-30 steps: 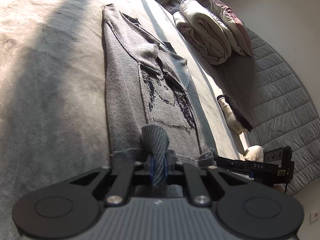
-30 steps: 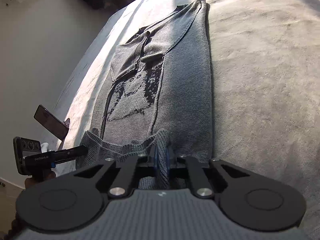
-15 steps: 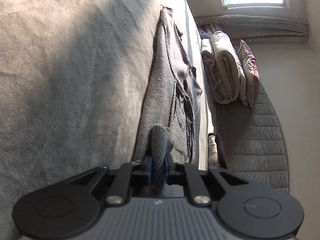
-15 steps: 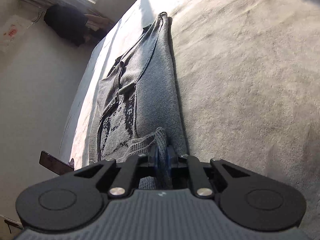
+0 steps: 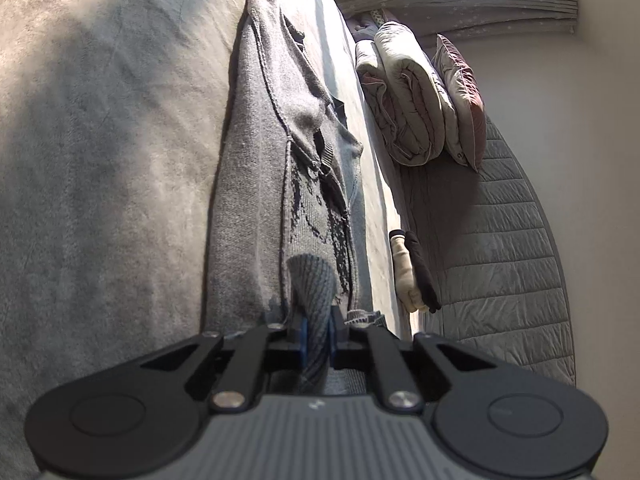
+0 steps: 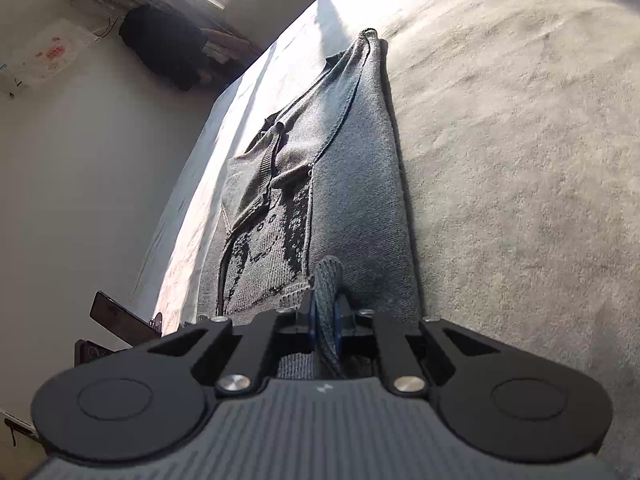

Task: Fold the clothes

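A wide grey bed cover (image 5: 100, 160) was spread under everything, streaked with sunlight and shadow. A long grey knitted sweater (image 5: 256, 184) was laid flat along it, sleeves folded inward over a dark patterned panel on the front. Beyond the sweater, in the left wrist view, a rolled duvet (image 5: 404, 108) and a pink pillow (image 5: 464, 100) were stacked against a quilted grey headboard (image 5: 516, 248). A dark bundle (image 6: 168, 48) was seen on the floor under the window in the right wrist view. The ribbed hem of the sweater was pinched by the left gripper (image 5: 316, 336) at one near corner and by the right gripper (image 6: 326, 328) at the other, each closed tightly on a bunched fold.
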